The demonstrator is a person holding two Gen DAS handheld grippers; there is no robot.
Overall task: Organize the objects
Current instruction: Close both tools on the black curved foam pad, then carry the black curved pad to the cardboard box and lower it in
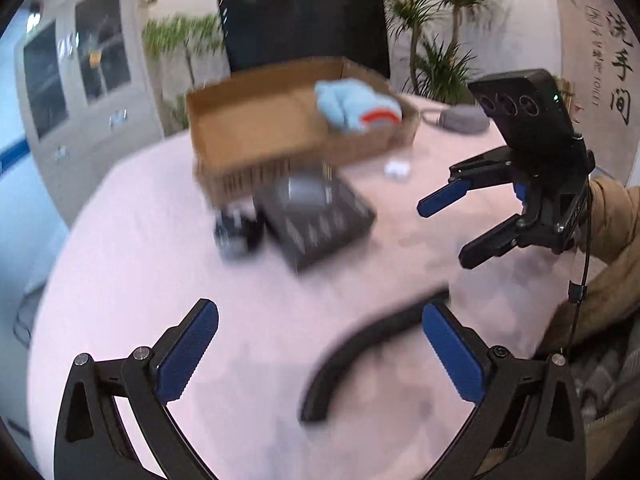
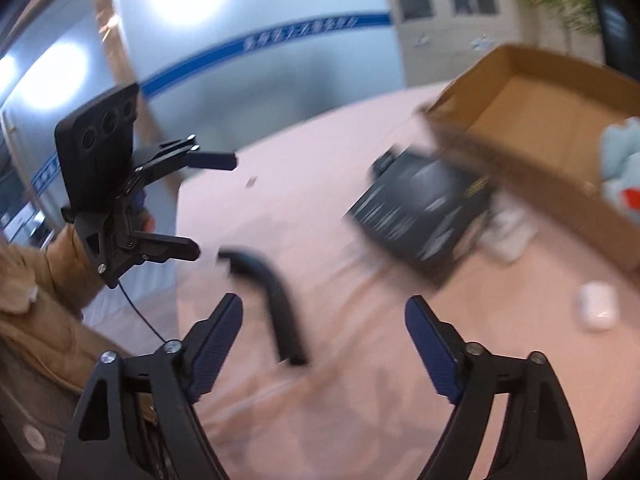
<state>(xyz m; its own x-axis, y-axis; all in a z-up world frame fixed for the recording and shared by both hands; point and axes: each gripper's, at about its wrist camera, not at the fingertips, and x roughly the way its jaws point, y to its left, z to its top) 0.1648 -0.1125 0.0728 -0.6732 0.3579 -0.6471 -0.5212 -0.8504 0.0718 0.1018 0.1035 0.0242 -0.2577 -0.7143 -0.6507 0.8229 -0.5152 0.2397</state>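
Observation:
An open cardboard box stands on the pink table and holds a light blue plush toy. A black flat box lies in front of it, with a small dark object at its left. A curved black band lies near the front. A small white case lies right of the boxes. My left gripper is open and empty above the band. My right gripper is open and empty, also seen in the left wrist view. The frames are blurred.
A grey pouch with a cord lies at the far table edge. A dark screen, potted plants and a grey cabinet stand behind the table. The left gripper shows at the left of the right wrist view.

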